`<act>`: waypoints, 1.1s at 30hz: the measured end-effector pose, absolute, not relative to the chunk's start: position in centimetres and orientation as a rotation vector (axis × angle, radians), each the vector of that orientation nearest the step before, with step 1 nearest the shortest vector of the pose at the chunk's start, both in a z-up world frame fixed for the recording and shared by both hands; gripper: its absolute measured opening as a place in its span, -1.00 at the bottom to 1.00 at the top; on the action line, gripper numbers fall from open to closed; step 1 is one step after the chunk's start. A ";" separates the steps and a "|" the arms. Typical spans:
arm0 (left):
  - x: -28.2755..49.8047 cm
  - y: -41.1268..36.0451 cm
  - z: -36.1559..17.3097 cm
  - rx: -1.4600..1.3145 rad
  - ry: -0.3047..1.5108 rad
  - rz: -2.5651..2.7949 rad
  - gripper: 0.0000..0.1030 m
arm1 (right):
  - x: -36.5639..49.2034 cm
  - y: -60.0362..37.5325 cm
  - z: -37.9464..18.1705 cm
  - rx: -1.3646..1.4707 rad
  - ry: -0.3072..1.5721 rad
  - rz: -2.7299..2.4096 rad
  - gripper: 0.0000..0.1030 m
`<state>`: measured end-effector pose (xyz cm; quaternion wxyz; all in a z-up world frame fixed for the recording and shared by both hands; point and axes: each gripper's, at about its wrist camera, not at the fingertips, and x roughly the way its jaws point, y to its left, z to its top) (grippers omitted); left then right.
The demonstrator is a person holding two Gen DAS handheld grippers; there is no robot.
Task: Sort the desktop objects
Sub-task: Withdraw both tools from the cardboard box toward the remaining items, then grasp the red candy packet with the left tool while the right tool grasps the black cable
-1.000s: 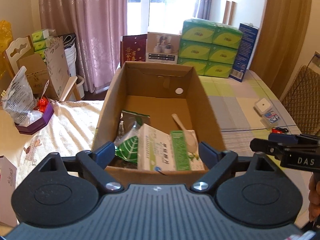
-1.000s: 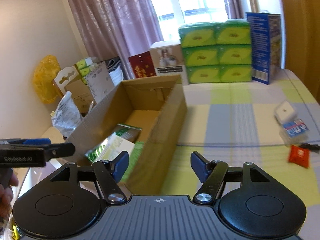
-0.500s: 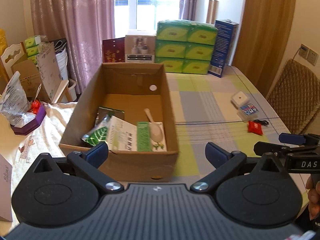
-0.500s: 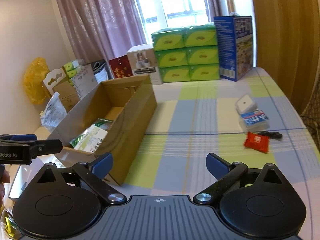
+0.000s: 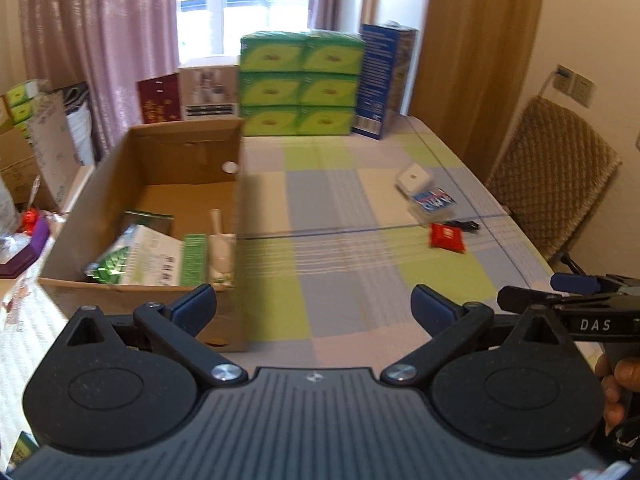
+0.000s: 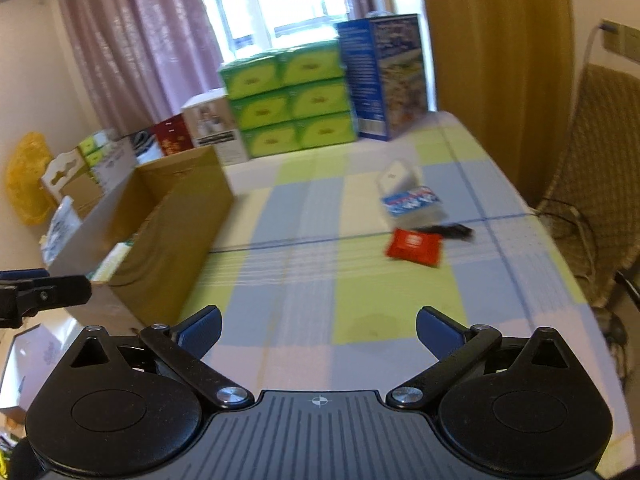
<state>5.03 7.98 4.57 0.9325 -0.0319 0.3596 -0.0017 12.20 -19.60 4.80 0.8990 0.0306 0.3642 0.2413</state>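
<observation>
cardboard box (image 5: pixel 152 216): open top, on the left side of the table (image 5: pixel 320 272). Inside, toward its near wall: green leaf-print packet (image 5: pixel 110 266), white-and-green carton (image 5: pixel 168 258), white spoon (image 5: pixel 218 230).
left gripper (image 5: pixel 314 308): jaws wide apart, nothing between them, above the table's near edge just right of the box's near right corner.
tissue packs (image 5: pixel 300 84): 6 green packs stacked 3 high, 2 across, at the far edge; blue carton (image 5: pixel 386 80) upright just right of them.
right gripper (image 6: pixel 318 330): jaws spread wide, holding nothing, over the near part of the table, well short of the small items.
white square box (image 6: pixel 396 176): right half of the table, touching the blue-and-white pack (image 6: pixel 412 204) in front of it.
red packet (image 6: pixel 414 246): lies flat just nearer than the blue-and-white pack, well apart from the box; small black item (image 6: pixel 454 230) at its far right corner, blurred, cannot tell what it is.
wicker chair (image 5: pixel 556 184): beside the table's right edge.
</observation>
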 end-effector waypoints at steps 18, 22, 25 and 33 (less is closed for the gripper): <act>10.0 0.3 1.8 -0.006 0.784 -0.116 0.97 | 15.6 -28.3 4.0 0.098 0.761 0.373 0.96; 11.8 -1.2 1.1 0.014 0.794 -0.136 0.97 | 17.6 -29.2 4.3 0.046 0.764 0.399 0.96; 13.3 -2.6 0.5 0.028 0.801 -0.153 0.97 | 19.6 -29.7 4.2 -0.004 0.774 0.417 0.96; 18.4 -5.6 -2.1 0.043 0.830 -0.188 0.97 | 25.0 -29.9 2.4 -0.155 0.799 0.492 0.95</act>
